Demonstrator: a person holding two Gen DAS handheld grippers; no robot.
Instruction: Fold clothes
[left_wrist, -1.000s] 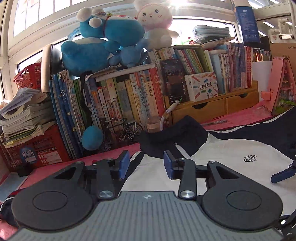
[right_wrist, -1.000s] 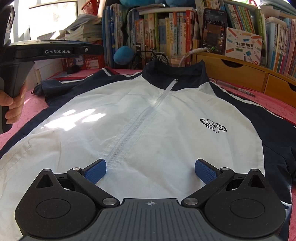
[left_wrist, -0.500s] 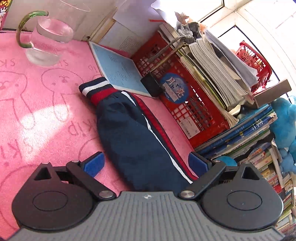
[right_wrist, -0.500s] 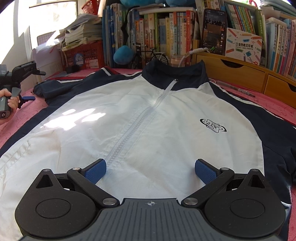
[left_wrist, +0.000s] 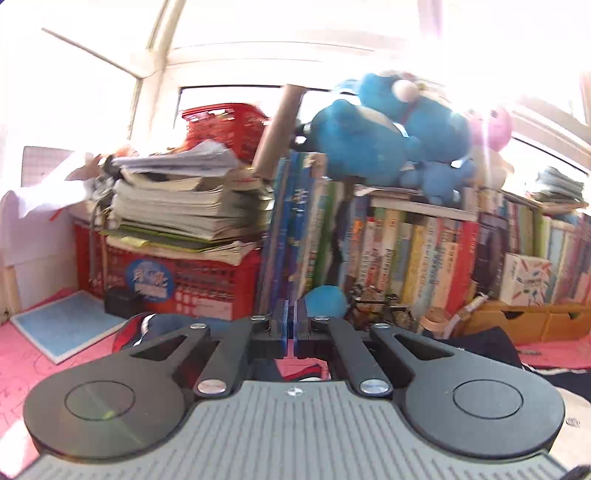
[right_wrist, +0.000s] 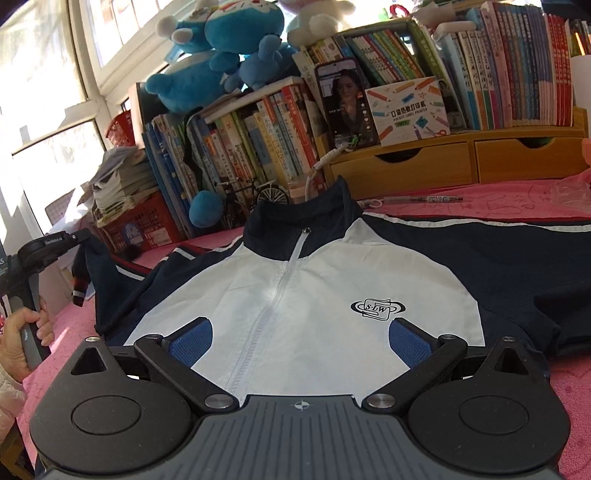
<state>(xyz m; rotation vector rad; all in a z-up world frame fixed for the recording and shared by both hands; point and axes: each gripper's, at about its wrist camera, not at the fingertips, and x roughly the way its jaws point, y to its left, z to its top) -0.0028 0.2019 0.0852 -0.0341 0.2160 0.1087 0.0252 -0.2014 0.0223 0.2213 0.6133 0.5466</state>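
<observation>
Jacket (right_wrist: 314, 295) beneath spread right claw (right_wrist: 300, 338)

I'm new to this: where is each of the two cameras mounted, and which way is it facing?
Left wrist: on the left gripper, facing the red crate and books; its shut jaws show.
Right wrist: on the right gripper, overlooking the jacket; its open jaws, and the person's left hand with the left gripper pinching the sleeve, show.
Shared: blue plush toys, books.
</observation>
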